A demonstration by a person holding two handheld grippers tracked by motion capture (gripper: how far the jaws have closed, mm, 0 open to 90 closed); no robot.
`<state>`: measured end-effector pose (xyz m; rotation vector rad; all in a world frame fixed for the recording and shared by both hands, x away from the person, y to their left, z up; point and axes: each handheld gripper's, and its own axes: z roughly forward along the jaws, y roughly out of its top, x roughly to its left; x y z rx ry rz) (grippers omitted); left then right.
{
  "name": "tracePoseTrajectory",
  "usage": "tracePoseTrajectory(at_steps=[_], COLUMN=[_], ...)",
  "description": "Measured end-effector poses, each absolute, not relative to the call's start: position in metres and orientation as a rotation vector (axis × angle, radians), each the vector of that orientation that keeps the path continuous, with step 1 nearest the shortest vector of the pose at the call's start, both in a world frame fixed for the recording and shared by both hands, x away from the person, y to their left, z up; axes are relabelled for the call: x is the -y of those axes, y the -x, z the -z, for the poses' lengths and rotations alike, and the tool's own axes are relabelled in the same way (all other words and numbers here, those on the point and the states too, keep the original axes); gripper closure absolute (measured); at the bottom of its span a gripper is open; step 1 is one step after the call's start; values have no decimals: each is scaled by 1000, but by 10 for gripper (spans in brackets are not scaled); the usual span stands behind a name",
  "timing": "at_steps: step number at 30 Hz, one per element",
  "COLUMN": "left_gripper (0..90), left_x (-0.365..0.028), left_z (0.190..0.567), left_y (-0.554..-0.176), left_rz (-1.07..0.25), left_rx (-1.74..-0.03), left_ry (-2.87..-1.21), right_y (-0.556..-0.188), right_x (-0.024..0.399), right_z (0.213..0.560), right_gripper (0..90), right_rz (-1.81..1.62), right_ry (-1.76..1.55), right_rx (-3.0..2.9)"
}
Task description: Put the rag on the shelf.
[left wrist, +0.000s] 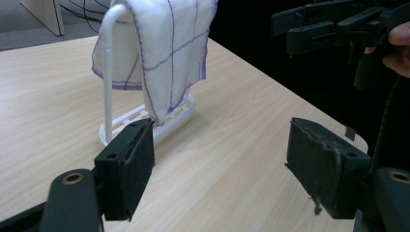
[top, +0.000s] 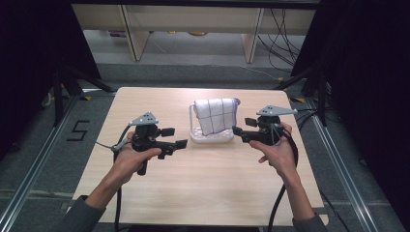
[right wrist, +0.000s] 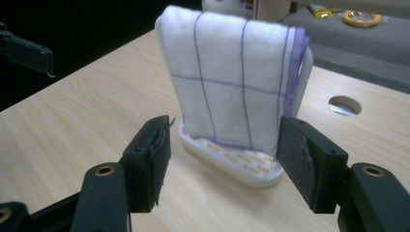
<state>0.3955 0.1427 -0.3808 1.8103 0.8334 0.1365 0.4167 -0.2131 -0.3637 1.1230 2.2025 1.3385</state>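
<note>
A white cloth with thin purple grid lines hangs folded over a white upright rack near the middle of the table. My left gripper hovers to the rack's left and points toward it, jaws open with nothing between them. On the rack's other side my right gripper faces it, also open and holding nothing. In the left gripper view the cloth and rack stand beyond the open jaws, apart from them. In the right gripper view the cloth hangs just past the open jaws.
The light wooden table has a round cable hole behind the rack. Dark curtains flank both sides. Wooden furniture legs and cables lie on the floor beyond the far edge. A "5" is marked on the floor at the left.
</note>
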Motion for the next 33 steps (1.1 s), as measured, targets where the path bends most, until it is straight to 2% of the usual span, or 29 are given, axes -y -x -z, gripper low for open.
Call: tracePoseTrajectory(at_steps=[14, 33], left_gripper=[251, 252], left_x=[-145, -155], left_z=[418, 465], left_y=[-366, -332], left_rz=[-187, -165], left_rx=[-818, -829], left_ry=[-1897, -1946], right_y=[-387, -356], right_x=[209, 211], right_z=[396, 432], right_gripper=[373, 360], right_rz=[-1292, -1244], right_ry=[-1137, -1122], right_rx=[-2273, -2313])
